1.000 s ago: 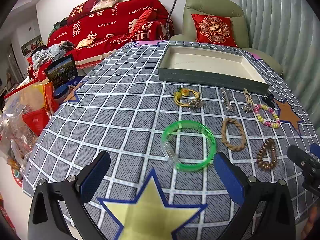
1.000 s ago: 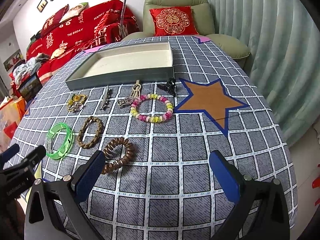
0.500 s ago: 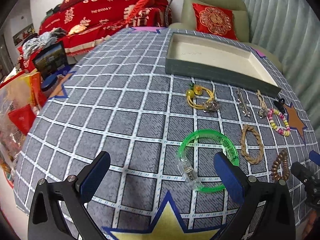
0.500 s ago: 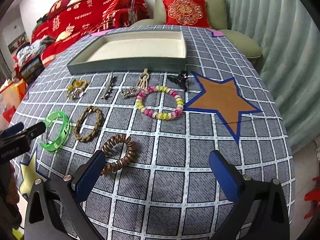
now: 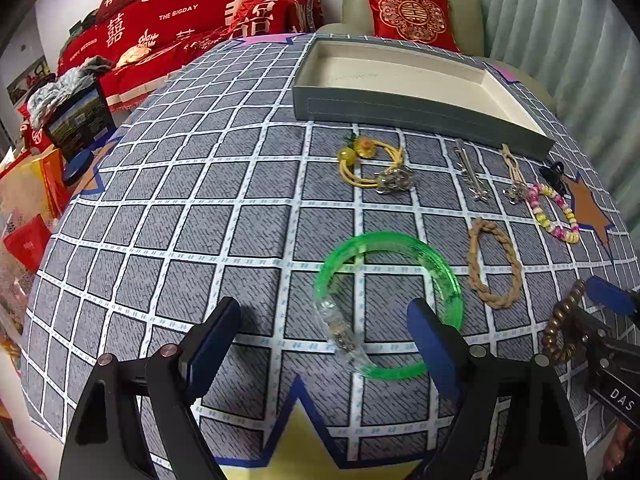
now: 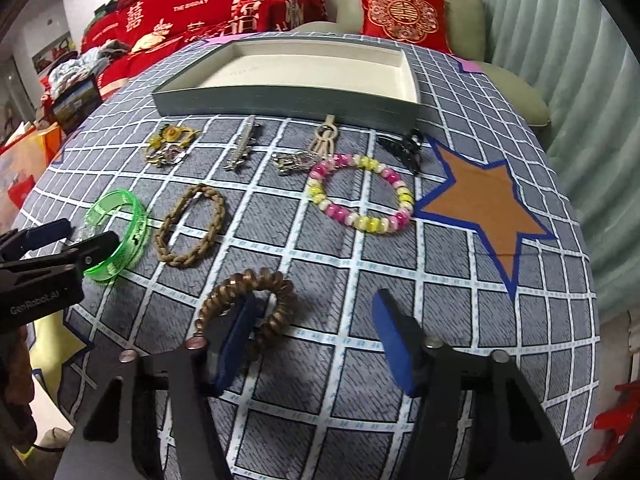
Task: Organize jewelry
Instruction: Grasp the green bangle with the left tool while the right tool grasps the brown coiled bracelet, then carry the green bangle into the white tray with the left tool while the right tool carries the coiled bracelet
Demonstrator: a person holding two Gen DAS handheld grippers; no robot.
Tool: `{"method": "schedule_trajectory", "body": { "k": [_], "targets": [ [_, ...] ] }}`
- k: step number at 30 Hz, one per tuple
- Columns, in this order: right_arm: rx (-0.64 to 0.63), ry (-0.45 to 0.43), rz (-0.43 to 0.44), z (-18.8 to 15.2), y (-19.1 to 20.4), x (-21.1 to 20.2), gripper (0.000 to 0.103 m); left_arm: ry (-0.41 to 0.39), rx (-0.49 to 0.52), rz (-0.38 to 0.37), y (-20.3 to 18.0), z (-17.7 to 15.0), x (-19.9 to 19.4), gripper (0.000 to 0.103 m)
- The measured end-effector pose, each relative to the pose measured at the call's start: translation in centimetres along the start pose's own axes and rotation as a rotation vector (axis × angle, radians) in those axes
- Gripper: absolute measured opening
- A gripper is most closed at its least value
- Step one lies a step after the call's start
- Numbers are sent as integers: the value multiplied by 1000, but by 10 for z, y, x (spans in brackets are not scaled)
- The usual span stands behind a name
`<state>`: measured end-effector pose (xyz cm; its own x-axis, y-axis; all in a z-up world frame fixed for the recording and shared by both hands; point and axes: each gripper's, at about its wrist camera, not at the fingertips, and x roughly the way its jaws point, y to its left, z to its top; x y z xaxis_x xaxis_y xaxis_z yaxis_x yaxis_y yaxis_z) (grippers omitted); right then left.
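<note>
Beside braided loop [image 5: 494, 264]: left tool [image 5: 326, 326] agape straddling green bangle [image 5: 390, 304]; right tool [image 6: 316, 322] agape, coil tie [image 6: 248, 308] obstructing.

Red sofa cover [image 5: 188, 20] — "THE BIGDAY", "HAPPY"; left hand-held gripper [image 6: 36, 258] — "GenRobot.AI".

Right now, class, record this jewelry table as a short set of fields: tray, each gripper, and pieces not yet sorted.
tray: grey tray, nothing inside
left gripper: open, straddling the green bangle
right gripper: open, one finger inside the brown coil hair tie
unsorted on cloth: braided bracelet, pink-yellow bead bracelet
</note>
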<state>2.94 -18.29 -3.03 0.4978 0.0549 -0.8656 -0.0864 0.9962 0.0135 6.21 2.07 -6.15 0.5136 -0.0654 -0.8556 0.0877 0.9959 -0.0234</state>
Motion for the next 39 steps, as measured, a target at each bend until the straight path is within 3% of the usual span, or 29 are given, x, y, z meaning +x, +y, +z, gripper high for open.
{"method": "schedule_trajectory", "body": {
  "k": [4,6,8,12,25,32,39],
  "targets": [
    [9,-9,19,2,0,0,16,-11,7,-7,-4,-1,-4,76],
    [25,-9,39,2,-4,0,13,-19,12,-17,-5,-1,-7,60],
    [41,-7,66,3,-8,0,13,-28,20,-25,-5,-1,-8,37],
    [75,1,101,3,-17,-1,13,-34,-6,-91,-1,-1,-9,23],
    [159,-10,191,34,-43,-11,13,-83,-23,-143,-2,21,-31,21],
    [170,-39,245,86,-58,-24,12,-168,-8,-165,-2,67,-56,21],
    [134,-81,239,155,-63,-30,12,-228,15,-176,-3,128,-61,21]
  ]
}}
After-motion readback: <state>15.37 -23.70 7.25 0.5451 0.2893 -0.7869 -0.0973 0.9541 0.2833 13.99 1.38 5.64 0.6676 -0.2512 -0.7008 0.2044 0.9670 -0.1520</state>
